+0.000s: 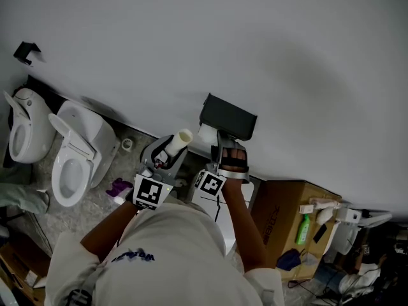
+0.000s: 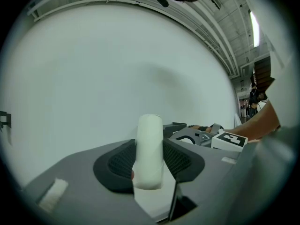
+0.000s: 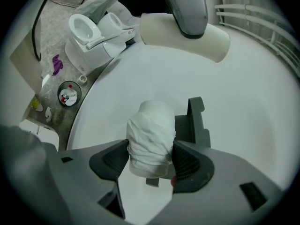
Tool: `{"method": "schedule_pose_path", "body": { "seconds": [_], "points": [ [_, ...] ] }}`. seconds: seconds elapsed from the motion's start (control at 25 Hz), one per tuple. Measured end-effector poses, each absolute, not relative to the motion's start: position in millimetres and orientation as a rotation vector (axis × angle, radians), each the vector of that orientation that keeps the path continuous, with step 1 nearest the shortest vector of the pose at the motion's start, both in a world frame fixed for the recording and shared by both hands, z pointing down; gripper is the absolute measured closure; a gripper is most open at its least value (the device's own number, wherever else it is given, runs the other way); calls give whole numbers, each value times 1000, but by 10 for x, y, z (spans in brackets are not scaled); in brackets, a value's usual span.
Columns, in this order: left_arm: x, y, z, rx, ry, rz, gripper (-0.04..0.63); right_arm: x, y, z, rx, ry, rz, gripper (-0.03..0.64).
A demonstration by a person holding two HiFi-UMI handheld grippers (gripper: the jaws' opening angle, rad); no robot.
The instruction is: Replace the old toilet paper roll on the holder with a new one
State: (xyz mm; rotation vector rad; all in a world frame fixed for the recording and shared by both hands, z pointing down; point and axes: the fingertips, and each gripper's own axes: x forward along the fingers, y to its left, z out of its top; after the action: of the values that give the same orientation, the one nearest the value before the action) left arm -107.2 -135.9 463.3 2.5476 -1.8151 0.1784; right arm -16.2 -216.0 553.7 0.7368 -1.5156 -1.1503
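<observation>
**Both grippers clamped at a wall-mounted toilet paper holder**

Seen from above, a person stands facing a plain white wall (image 1: pixel 268 50) with a gripper in each hand, the two held close side by side.

The left gripper (image 2: pixel 150 162) is partly closed. Its dark ribbed pads press on both sides of a smooth white tube (image 2: pixel 150 142), which stands up out of the jaws and angles toward the wall.

The right gripper (image 3: pixel 151 162) is clamped on a wrinkled toilet paper roll (image 3: pixel 150 132), with a pad against each side. This roll sits right at the dark holder (image 3: pixel 195 120) fixed to the wall. It cannot be made out whether the roll hangs on the holder or only rests against it. From the right gripper view, the white tube crosses overhead, near the roll but apart from it.

Around the holder the wall is bare on every side. A brown cardboard box (image 1: pixel 284 215) stands near the person's right arm. Two white toilets (image 1: pixel 73 155) stand along the wall well to the left, with a purple object (image 1: pixel 119 187) on the speckled floor (image 1: pixel 95 206) between them and the person. A small round bin (image 3: pixel 69 93) stands on the floor near the toilets.
</observation>
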Motion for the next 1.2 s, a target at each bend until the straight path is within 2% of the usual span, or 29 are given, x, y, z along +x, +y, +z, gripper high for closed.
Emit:
{"method": "schedule_pose_path", "body": {
  "seconds": [0.52,0.6,0.68,0.72,0.92,1.2],
  "points": [
    [-1008,-1388,4602,2582,-1781,162,411,-323,-2126,5592,765,-1537,-1138,328],
    [-983,-1396,4592,2589,-1780,162,411,-306,-2136,5595,782,-1558,-1116,311],
    [-989,-1377,4581,2586,-1785,163,411,-289,-2111,5615,796,-1594,-1079,248],
    [-1003,-1365,4580,2580,-1790,164,411,-268,-2093,5617,810,-1604,-1066,245],
    [-1090,-1363,4611,2544,-1821,173,411,-100,-1968,5403,954,-1708,-979,267],
    [-1070,-1357,4596,2554,-1806,159,411,359,-1840,5063,1226,-1938,-623,316]
  ]
}}
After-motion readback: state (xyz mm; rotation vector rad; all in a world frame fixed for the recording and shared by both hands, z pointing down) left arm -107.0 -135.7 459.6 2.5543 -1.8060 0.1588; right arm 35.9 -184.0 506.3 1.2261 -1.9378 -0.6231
